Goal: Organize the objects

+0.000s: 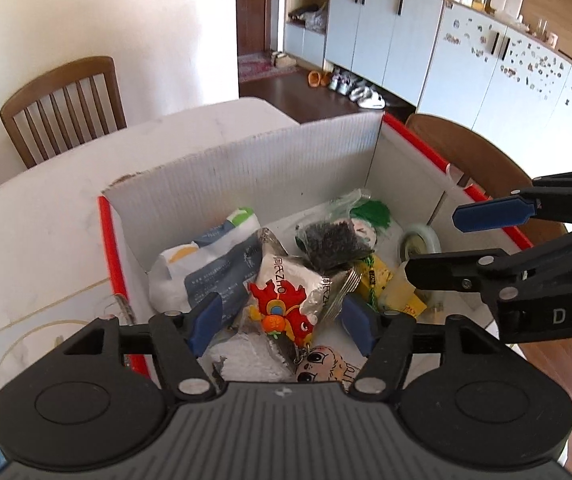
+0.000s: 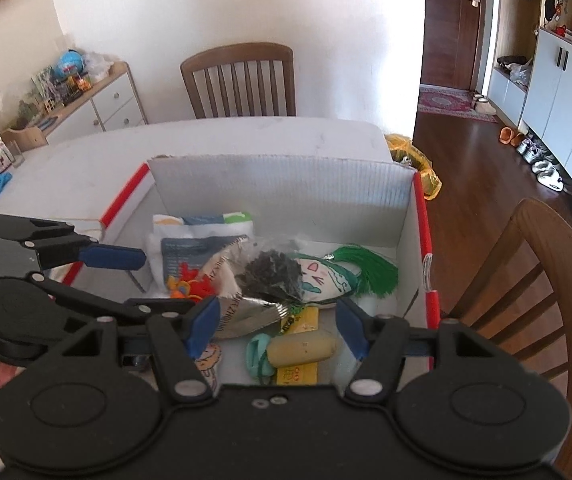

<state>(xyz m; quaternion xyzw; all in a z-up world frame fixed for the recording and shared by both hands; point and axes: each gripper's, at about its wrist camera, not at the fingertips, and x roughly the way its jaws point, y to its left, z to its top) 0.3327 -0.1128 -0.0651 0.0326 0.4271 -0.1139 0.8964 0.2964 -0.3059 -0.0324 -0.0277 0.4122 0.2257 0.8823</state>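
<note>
I hold both grippers above the white cardboard box (image 1: 253, 168) on the table (image 1: 65, 208). The left gripper (image 1: 283, 326) stands released, its blue pads apart over the silver foil packet (image 1: 286, 280) and red dragon charm (image 1: 281, 314), gripping nothing. The right gripper (image 2: 279, 326) is likewise released, empty, above the yellow tube (image 2: 302, 350). The green tassel (image 2: 370, 270), white pouch (image 1: 205, 264) and tape roll (image 1: 420, 244) lie inside the box.

Sunlit cream walls (image 2: 205, 8), dark wood floor (image 2: 466, 152), wooden chair (image 2: 241, 76), pale-blue cabinets (image 1: 386, 28).
</note>
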